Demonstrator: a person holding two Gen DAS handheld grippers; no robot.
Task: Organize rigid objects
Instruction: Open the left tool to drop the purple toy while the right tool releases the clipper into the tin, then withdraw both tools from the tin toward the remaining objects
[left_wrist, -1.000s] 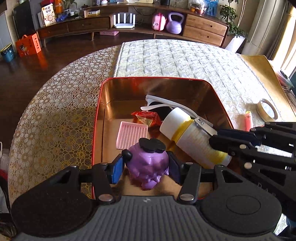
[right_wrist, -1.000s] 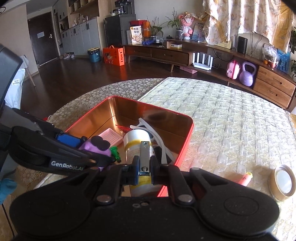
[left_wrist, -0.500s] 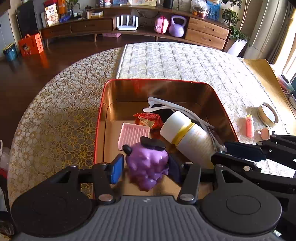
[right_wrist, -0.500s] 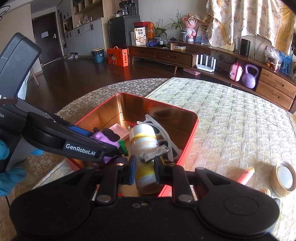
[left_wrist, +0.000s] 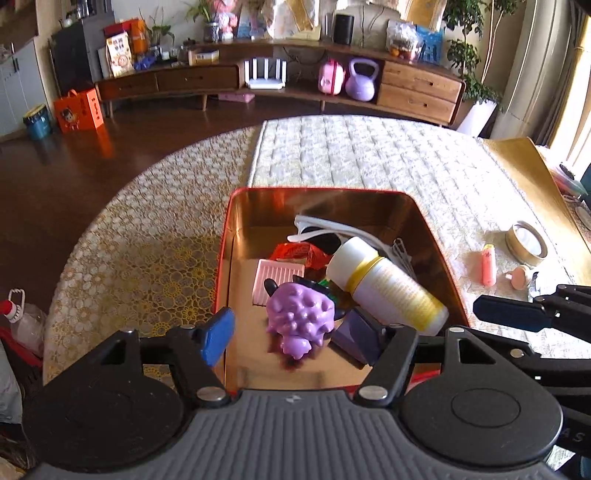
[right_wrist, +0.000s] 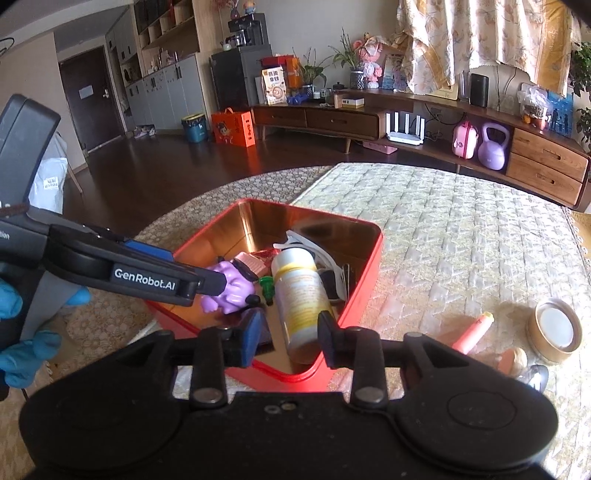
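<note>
A red tin (left_wrist: 223, 266) with a gold inside stands on the table. A bumpy purple toy (left_wrist: 299, 317) lies in its near end, between the fingers of my left gripper (left_wrist: 288, 338). The jaws are opening and the blue pads stand off the toy. Beside it lie a white bottle with a yellow band (left_wrist: 384, 284), a pink ridged tray (left_wrist: 277, 280), a red packet (left_wrist: 299, 253) and white glasses (left_wrist: 325, 225). My right gripper (right_wrist: 290, 334) hovers over the tin's near corner. Its jaws are opening, with the bottle (right_wrist: 299, 295) below the gap and nothing gripped.
On the cloth right of the tin lie a pink tube (left_wrist: 488, 264), a tape roll (left_wrist: 526, 243), a small peach piece (left_wrist: 519, 277) and a spoon (right_wrist: 537, 374). A blue-gloved hand (right_wrist: 22, 354) holds the left gripper. Floor and a low sideboard lie beyond the table.
The left jaws have spread off the purple toy, which stays in the tin. The right jaws let go of a metal clip and opened. Both grippers drew back and up.
</note>
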